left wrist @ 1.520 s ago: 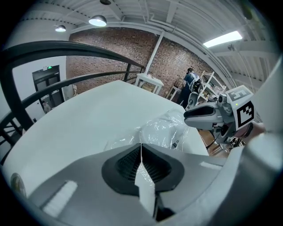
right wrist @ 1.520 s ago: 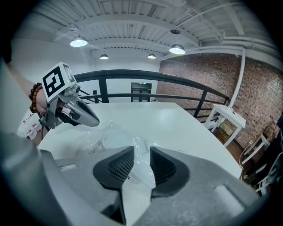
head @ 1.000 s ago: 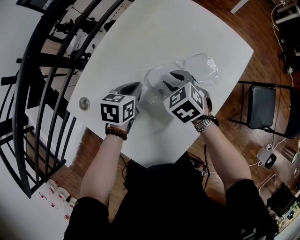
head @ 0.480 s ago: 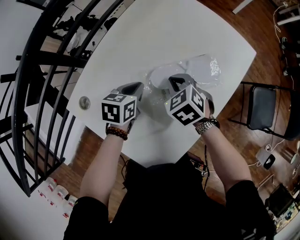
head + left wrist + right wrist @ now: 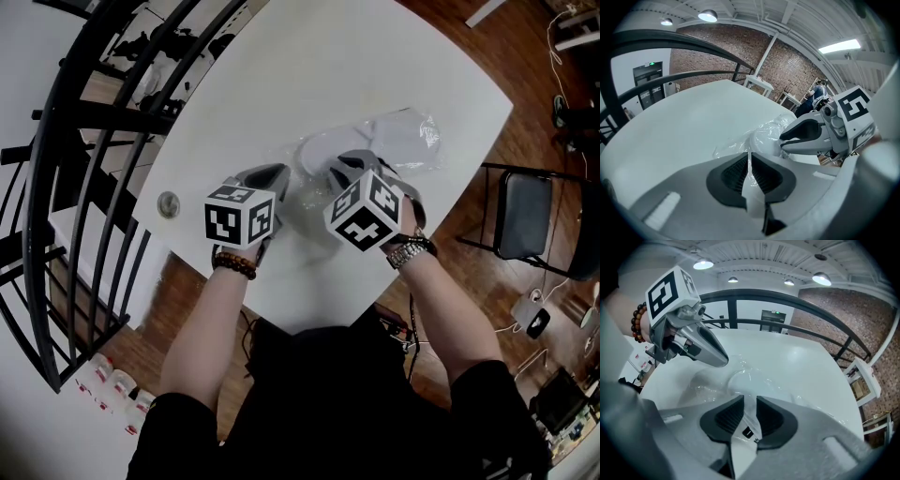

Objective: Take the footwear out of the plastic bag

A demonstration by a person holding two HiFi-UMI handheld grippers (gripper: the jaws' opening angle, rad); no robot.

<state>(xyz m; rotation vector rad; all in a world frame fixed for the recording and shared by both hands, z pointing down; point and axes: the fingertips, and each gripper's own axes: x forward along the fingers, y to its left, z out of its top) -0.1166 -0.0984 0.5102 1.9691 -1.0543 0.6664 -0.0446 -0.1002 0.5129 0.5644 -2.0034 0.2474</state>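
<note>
Table: white table (image 5: 356, 56) with a rounded edge; it carries the bag.
Plastic bag: clear, crinkled plastic bag (image 5: 427, 127) lying flat near the middle of the table, with its near end drawn up between the two tools.
Footwear: white footwear (image 5: 321, 150) inside the bag, seen through the film; its exact shape is hard to make out.
Left hand-held gripper: left hand-held gripper (image 5: 749, 161) has its jaws pressed almost together, pinching a fold of the bag's film.
Right hand-held gripper: right hand-held gripper (image 5: 750, 408) is just beside the left one. Its jaws are opening, and a strip of film with a small dark tag stands between them, the pads not pressing it.
In the way: in the head view both marker cubes cover the bag's near end.
Around: a small round disc (image 5: 169, 205) sits near the table's left edge, well apart from the bag. A black railing (image 5: 84, 122) runs beyond that edge. A dark chair (image 5: 525, 211) stands on the wooden floor (image 5: 534, 94) to the right.
Wrists: bead bracelet (image 5: 232, 265) on the left, wristwatch (image 5: 410, 248) on the right.
</note>
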